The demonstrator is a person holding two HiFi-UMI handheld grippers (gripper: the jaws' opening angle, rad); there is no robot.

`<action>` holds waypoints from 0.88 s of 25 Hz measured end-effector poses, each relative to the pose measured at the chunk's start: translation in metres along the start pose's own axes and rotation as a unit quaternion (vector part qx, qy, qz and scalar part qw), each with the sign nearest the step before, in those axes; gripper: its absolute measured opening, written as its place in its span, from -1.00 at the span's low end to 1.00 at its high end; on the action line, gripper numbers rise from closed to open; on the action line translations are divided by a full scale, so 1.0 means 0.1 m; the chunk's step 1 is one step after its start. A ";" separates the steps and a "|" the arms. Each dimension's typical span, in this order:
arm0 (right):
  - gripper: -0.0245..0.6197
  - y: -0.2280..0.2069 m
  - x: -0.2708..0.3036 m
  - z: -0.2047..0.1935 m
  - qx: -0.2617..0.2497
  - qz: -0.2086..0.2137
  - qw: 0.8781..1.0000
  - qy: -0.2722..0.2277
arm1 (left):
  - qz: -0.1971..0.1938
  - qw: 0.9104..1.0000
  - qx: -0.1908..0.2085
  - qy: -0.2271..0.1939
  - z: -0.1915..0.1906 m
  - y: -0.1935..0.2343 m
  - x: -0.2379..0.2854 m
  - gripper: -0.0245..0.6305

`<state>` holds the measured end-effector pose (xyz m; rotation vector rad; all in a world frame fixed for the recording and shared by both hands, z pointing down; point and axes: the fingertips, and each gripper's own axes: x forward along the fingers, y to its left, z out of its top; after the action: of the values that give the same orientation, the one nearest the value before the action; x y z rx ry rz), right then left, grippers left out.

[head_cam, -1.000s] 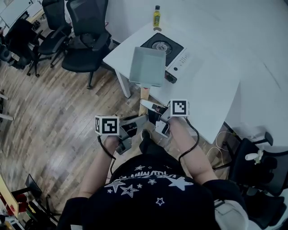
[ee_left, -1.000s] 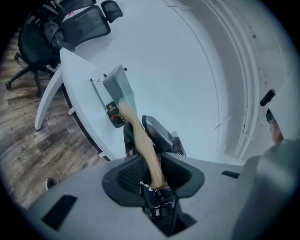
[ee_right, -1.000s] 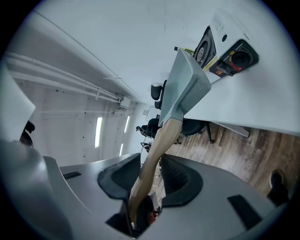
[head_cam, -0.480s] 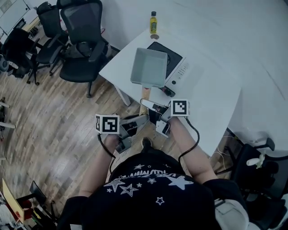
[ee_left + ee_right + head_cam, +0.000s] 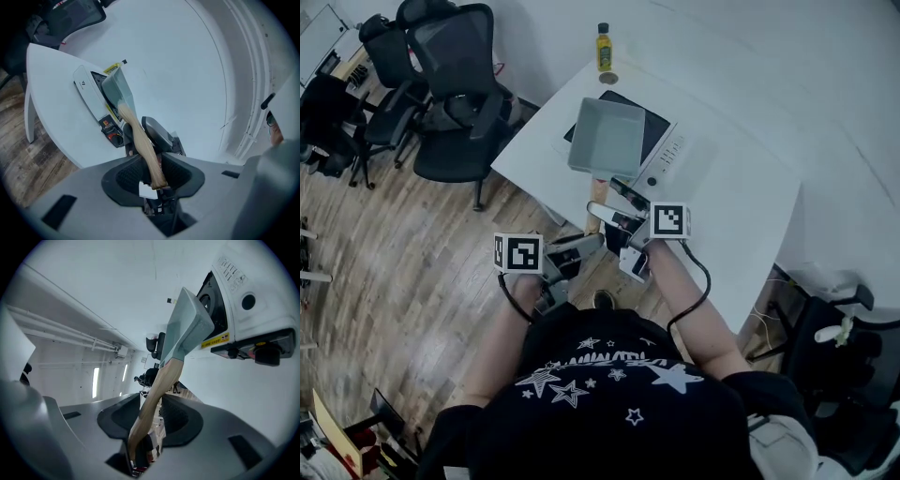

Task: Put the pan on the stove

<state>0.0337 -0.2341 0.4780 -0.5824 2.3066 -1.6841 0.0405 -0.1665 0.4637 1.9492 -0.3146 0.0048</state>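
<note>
A square grey-green pan (image 5: 607, 138) with a wooden handle (image 5: 594, 195) hangs low over the portable stove (image 5: 664, 148) on the white table (image 5: 731, 197), hiding most of the burner. Both grippers grasp the handle. My left gripper (image 5: 581, 246) is shut on its near end (image 5: 152, 164). My right gripper (image 5: 614, 214) is shut on it a little further along (image 5: 157, 385). In the left gripper view the pan (image 5: 117, 89) tilts above the stove (image 5: 91, 96). In the right gripper view the pan (image 5: 187, 326) sits beside the stove's front panel (image 5: 243, 301).
A yellow-labelled bottle (image 5: 603, 47) stands at the table's far corner behind the stove. Black office chairs (image 5: 455, 84) stand on the wooden floor to the left. Another chair (image 5: 834, 347) and cables lie at the right, by the table's near edge.
The pan has travelled forward with both grippers and now covers more of the stove top. The table and stove sit closer in the head view.
</note>
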 end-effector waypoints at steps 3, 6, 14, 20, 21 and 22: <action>-0.48 0.00 0.07 0.09 0.007 0.008 1.000 -0.016 | -0.006 1.000 0.001 0.020 0.09 0.06 0.02 -0.52; -0.48 -0.04 0.14 0.19 0.012 0.000 0.999 -0.036 | -0.018 0.999 0.002 0.038 0.21 0.13 0.00 -0.52; -0.48 -0.12 0.30 0.48 0.018 -0.038 0.991 -0.125 | -0.061 0.990 0.013 0.127 0.55 0.28 -0.06 -0.52; -0.48 -0.16 0.53 0.55 0.027 -0.053 0.983 -0.172 | -0.081 0.983 0.017 0.167 0.74 0.41 -0.24 -0.52; -0.48 -0.18 0.57 0.54 0.032 -0.059 0.982 -0.176 | -0.083 0.982 0.016 0.171 0.77 0.44 -0.27 -0.52; -0.48 -0.21 0.61 0.54 0.031 -0.065 0.981 -0.180 | -0.085 0.981 0.015 0.176 0.80 0.47 -0.31 -0.52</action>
<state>0.0047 -0.3134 0.4838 -0.9548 1.9919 -1.5456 -0.0112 -0.2490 0.4705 1.9559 0.0874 0.2417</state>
